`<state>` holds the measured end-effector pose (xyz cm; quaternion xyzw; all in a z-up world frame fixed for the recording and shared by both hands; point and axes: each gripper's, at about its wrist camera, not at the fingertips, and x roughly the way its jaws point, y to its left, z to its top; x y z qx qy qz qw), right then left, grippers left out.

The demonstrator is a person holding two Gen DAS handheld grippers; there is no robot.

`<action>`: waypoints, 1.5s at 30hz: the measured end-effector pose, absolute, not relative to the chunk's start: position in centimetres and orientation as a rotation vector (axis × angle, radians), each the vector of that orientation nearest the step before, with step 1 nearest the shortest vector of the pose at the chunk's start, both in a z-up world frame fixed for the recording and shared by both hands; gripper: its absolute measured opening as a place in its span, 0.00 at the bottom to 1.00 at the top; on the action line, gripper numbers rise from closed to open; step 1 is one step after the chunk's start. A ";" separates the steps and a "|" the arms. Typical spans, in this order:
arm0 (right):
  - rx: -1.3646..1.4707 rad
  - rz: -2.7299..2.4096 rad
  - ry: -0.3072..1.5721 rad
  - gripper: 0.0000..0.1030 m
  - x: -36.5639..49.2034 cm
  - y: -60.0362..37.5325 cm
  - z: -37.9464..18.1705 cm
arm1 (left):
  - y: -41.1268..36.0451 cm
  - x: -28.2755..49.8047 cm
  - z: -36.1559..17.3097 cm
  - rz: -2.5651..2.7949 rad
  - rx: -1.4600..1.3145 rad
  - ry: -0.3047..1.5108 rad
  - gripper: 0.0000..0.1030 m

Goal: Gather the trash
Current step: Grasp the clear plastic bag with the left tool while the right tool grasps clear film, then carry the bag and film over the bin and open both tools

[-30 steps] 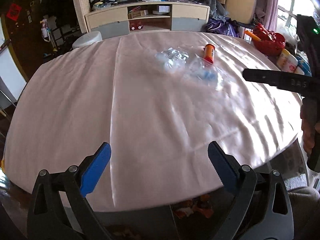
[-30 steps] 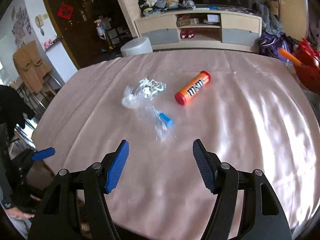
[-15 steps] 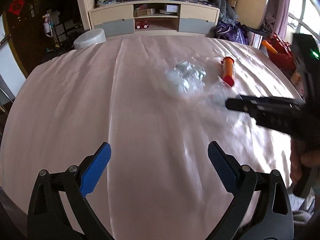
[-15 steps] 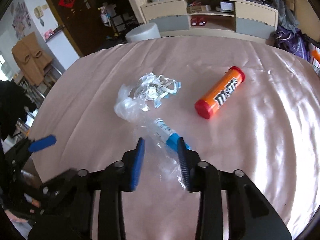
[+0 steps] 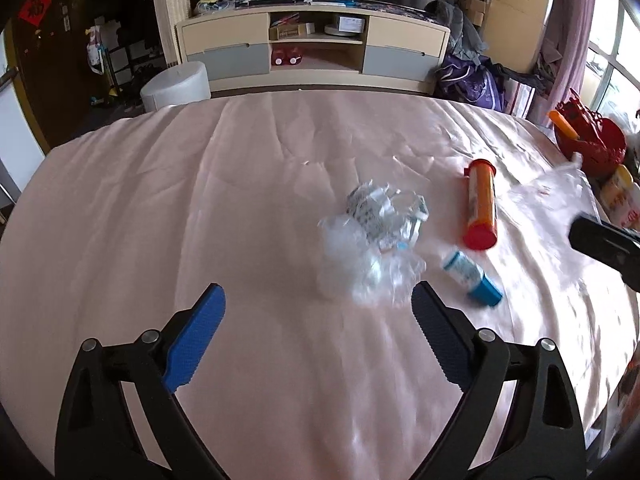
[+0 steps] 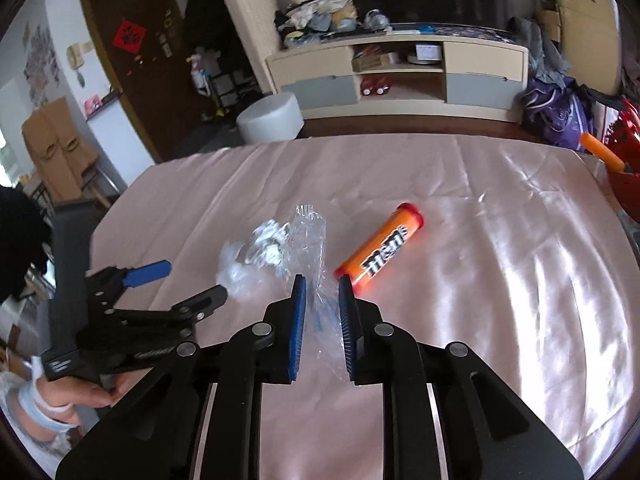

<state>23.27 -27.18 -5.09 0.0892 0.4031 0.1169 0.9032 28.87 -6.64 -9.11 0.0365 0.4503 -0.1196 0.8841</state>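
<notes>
On the pink tablecloth (image 5: 200, 200) lie a crumpled clear plastic wad (image 5: 372, 236), an orange candy tube (image 5: 480, 208) with a red cap, and a clear wrapper with a blue end (image 5: 472, 276). My left gripper (image 5: 316, 300) is open, just short of the wad, with nothing between its fingers. In the right wrist view my right gripper (image 6: 322, 284) is closing its jaws on the clear wrapper (image 6: 310, 236), which sticks up between the pads. The candy tube (image 6: 380, 252) lies just to its right. The left gripper (image 6: 184, 280) shows at the left, open, held by a hand (image 6: 80, 396).
A red basket (image 5: 592, 144) and small bottles (image 5: 620, 196) sit at the table's right edge. Beyond the far edge stand a white round stool (image 5: 176, 84) and a low cabinet (image 5: 312, 48). The table edge runs close on the left.
The right jaws have narrowed from wide open to a pinch on the clear wrapper, now lifted a little. The left gripper has moved forward across the cloth to the plastic wad.
</notes>
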 end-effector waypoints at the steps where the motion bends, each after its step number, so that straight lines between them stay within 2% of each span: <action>1: 0.182 0.240 0.836 0.18 23.3 -27.3 -5.2 | -6.8 29.2 -9.3 -0.252 0.075 0.942 0.84; 3: 0.177 0.240 0.843 0.18 23.5 -27.3 -5.5 | -7.2 29.7 -9.6 -0.263 0.076 0.954 0.79; 6: 0.171 0.248 0.860 0.18 23.5 -27.1 -5.7 | -7.7 30.4 -10.0 -0.279 0.078 0.973 0.57; 7: 0.169 0.249 0.862 0.18 23.4 -27.1 -5.7 | -7.8 30.5 -10.1 -0.290 0.075 0.980 0.44; 8: 0.166 0.248 0.862 0.18 23.3 -27.0 -5.7 | -7.8 30.6 -10.2 -0.304 0.071 0.989 0.37; 10: 0.156 0.246 0.857 0.18 22.9 -27.0 -5.3 | -7.8 30.4 -10.1 -0.326 0.064 0.990 0.28; 17: 0.137 0.206 0.804 0.18 20.5 -27.8 -2.8 | -6.7 26.5 -7.3 -0.344 0.118 0.914 0.25; 27: 0.091 0.299 0.793 0.18 14.4 -26.4 -1.6 | -2.4 16.7 -4.4 -0.387 0.099 0.861 0.25; 38: 0.127 0.424 0.883 0.18 7.6 -24.2 -5.1 | -1.3 8.0 -4.4 -0.436 0.056 0.856 0.25; 45: 0.154 0.453 0.965 0.18 5.2 -23.3 -8.4 | -2.6 4.7 -7.7 -0.492 0.048 0.977 0.25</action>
